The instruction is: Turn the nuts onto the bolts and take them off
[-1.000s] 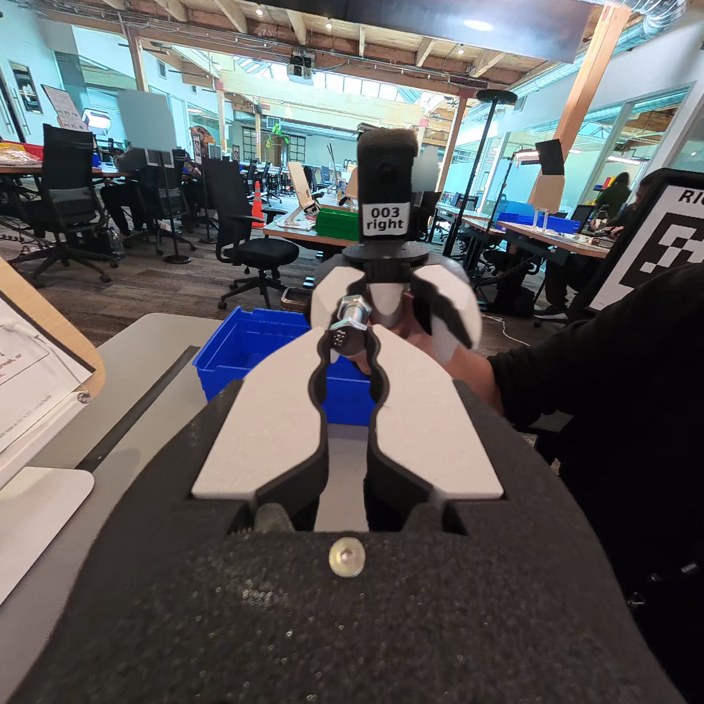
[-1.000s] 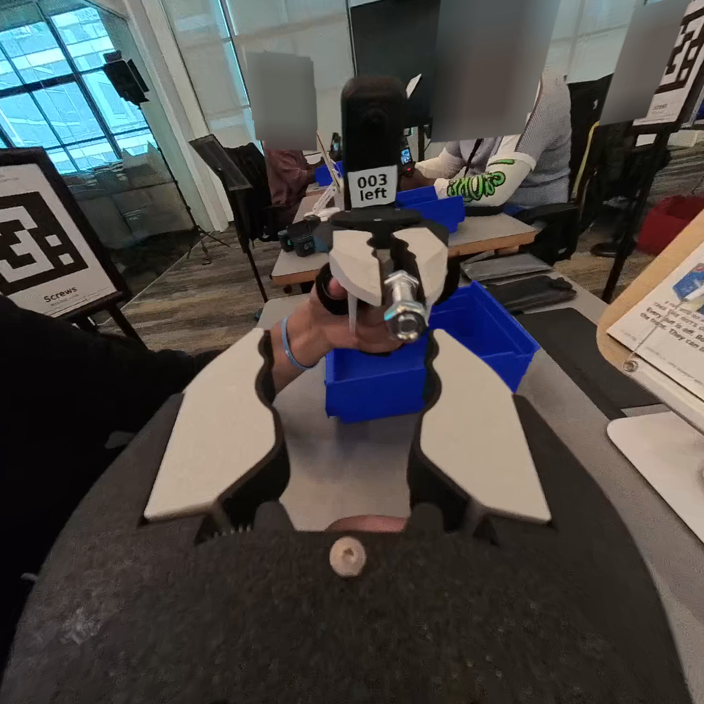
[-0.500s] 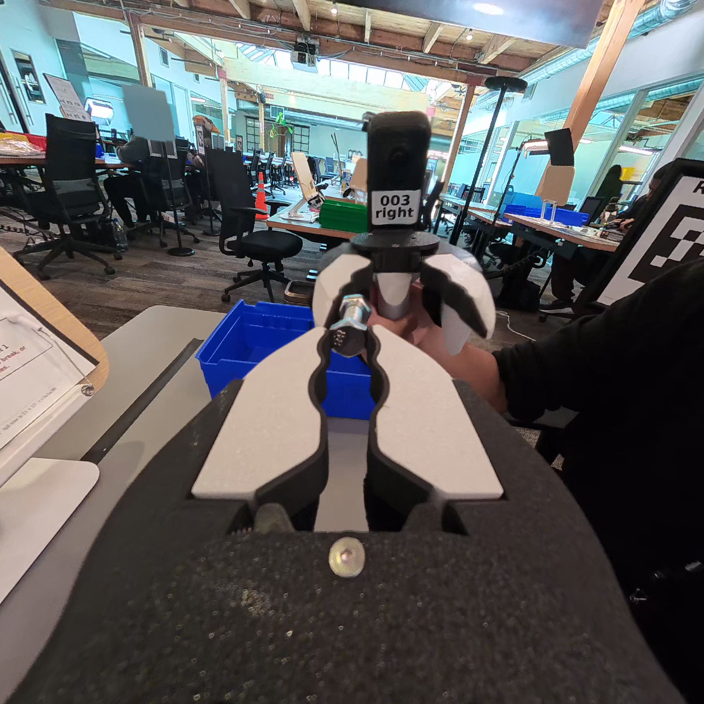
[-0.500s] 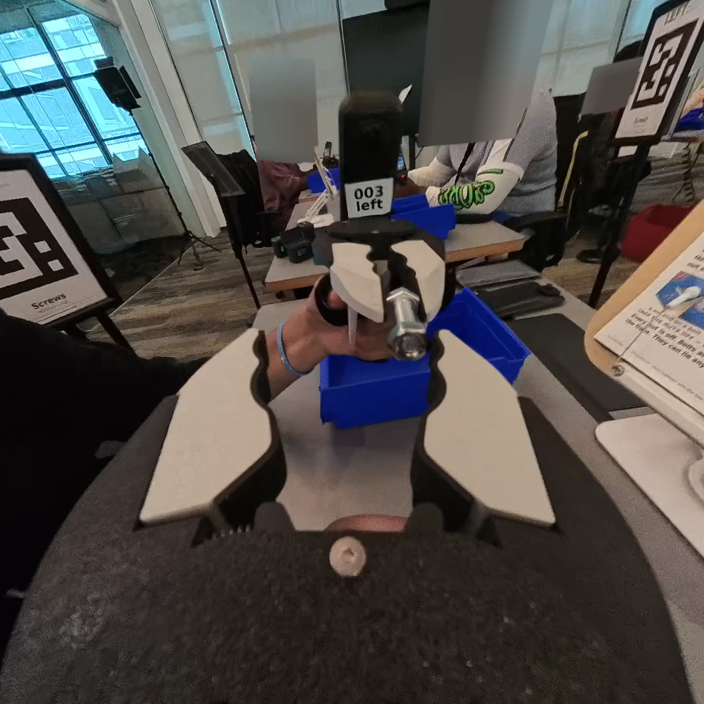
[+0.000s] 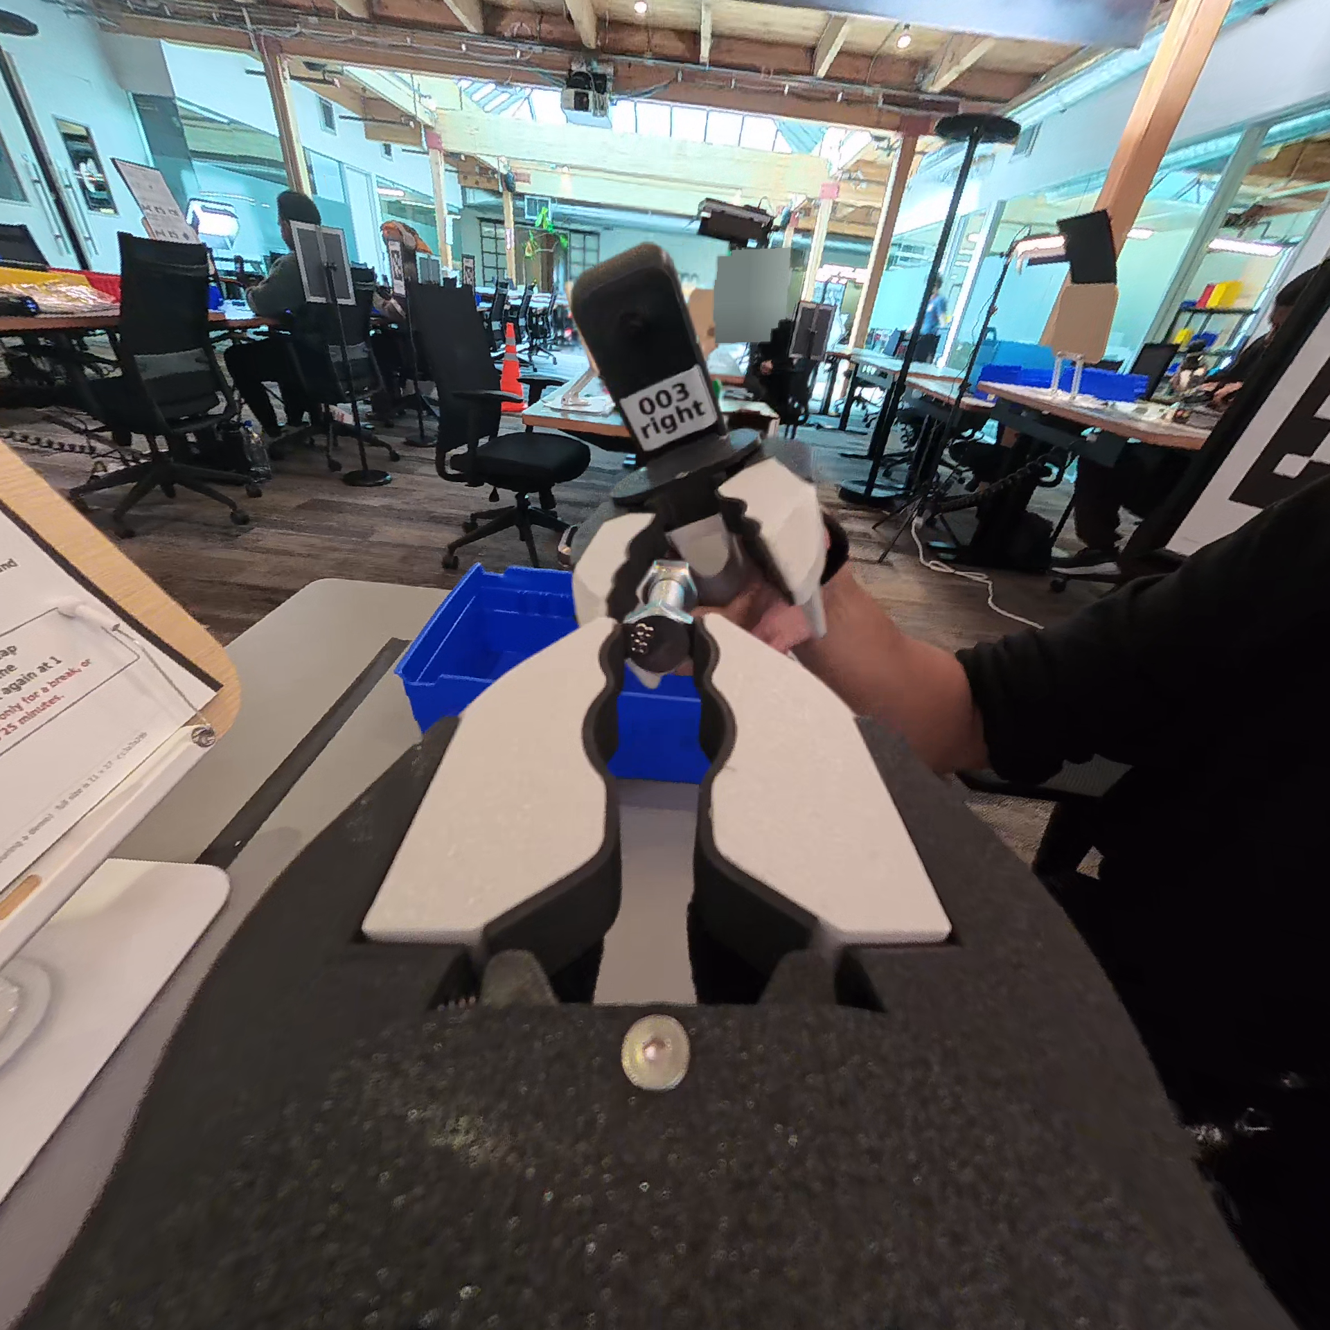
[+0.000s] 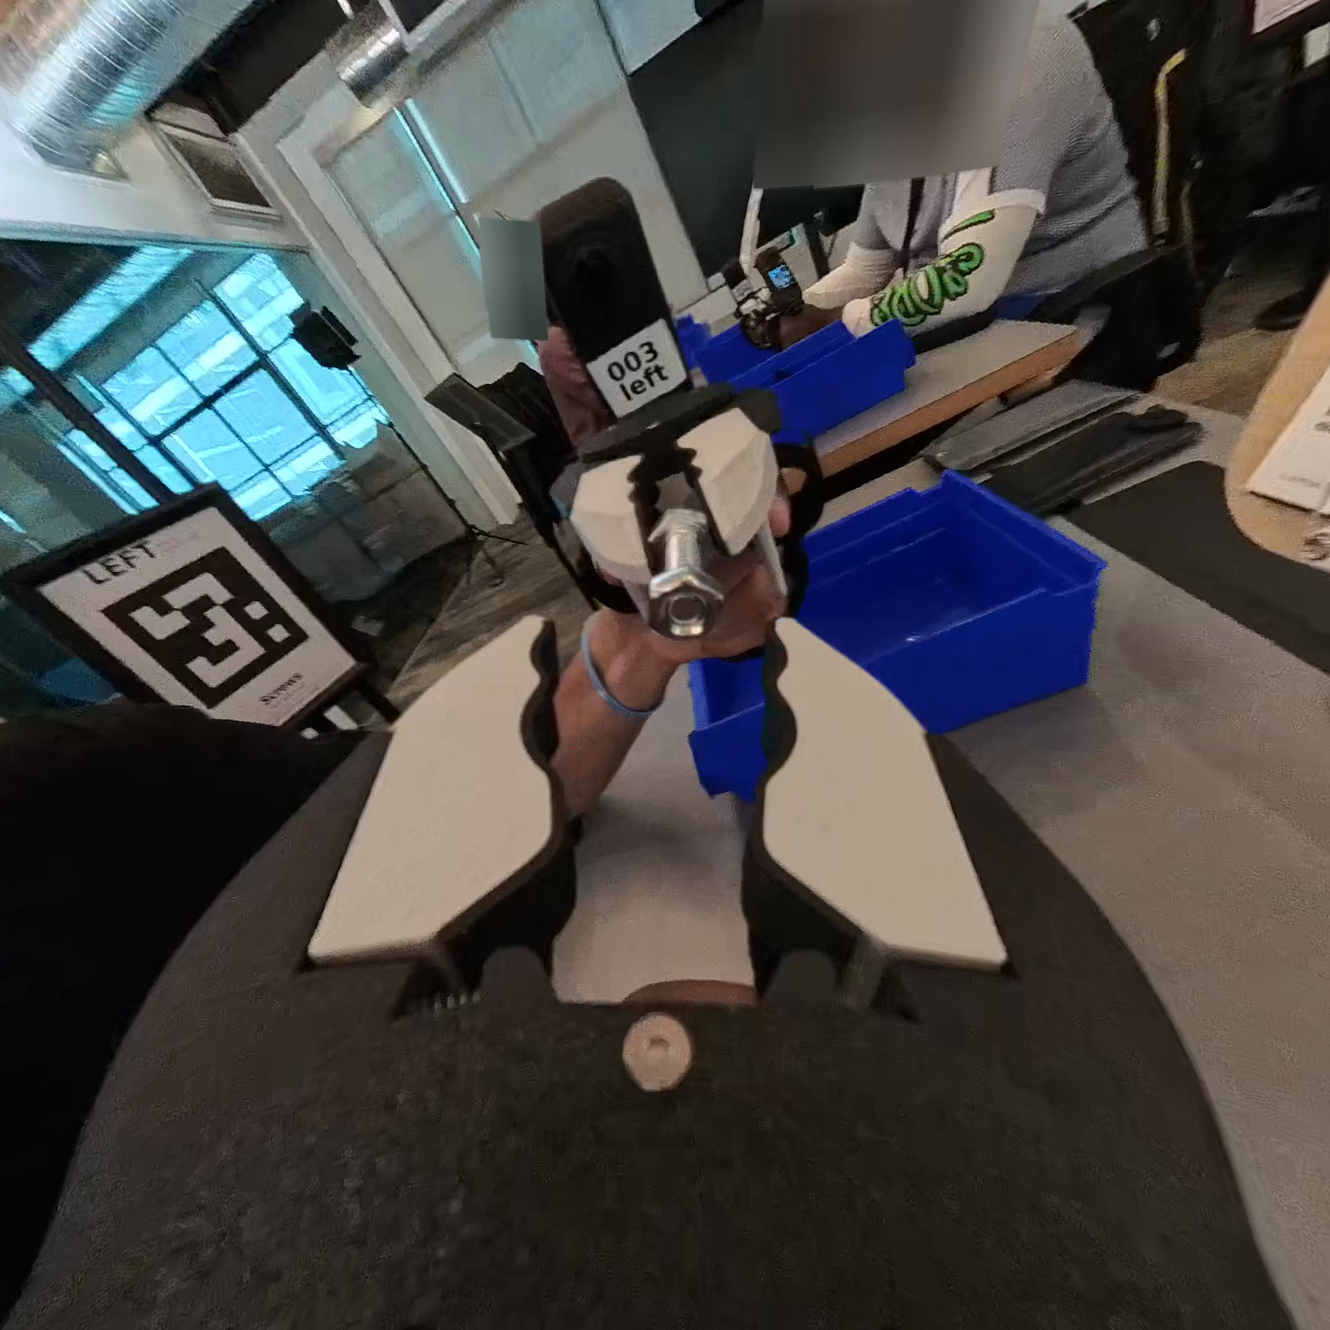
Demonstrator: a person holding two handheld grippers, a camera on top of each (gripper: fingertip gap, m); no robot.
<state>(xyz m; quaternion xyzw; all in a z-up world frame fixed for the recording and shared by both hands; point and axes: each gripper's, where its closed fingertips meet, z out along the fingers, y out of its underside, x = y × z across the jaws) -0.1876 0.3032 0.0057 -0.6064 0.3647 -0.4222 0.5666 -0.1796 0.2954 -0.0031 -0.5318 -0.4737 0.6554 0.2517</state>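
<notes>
So up close in the left wrist view, the left gripper (image 5: 656,648) is pinching the dark head of the bolt (image 5: 666,601) between its two white fingers (image 5: 518,777), right at the tips, dead centre of the frame. The bolt's long axis is running straight away from that camera, toward the right gripper (image 5: 691,568) facing it just past the tips. One bolt, one nut (image 5: 669,578), as far as I can count. The shank is shiny silver metal, and the hex nut is sitting on it partway along, a little beyond the head.

In the right wrist view it's flipped: the threaded end and the nut (image 6: 684,603) are pointing at the camera, centre frame, just above the tips. The right gripper (image 6: 658,651) has its fingers (image 6: 446,799) spread wide, not touching anything. The left gripper (image 6: 673,507) is facing it, held in a hand with a blue wristband.

Behind and below the bolt there's one empty blue bin (image 6: 957,612) sitting on the grey tabletop (image 6: 1123,806), right of centre. Farther back it's an office with desks, chairs and more blue bins.
</notes>
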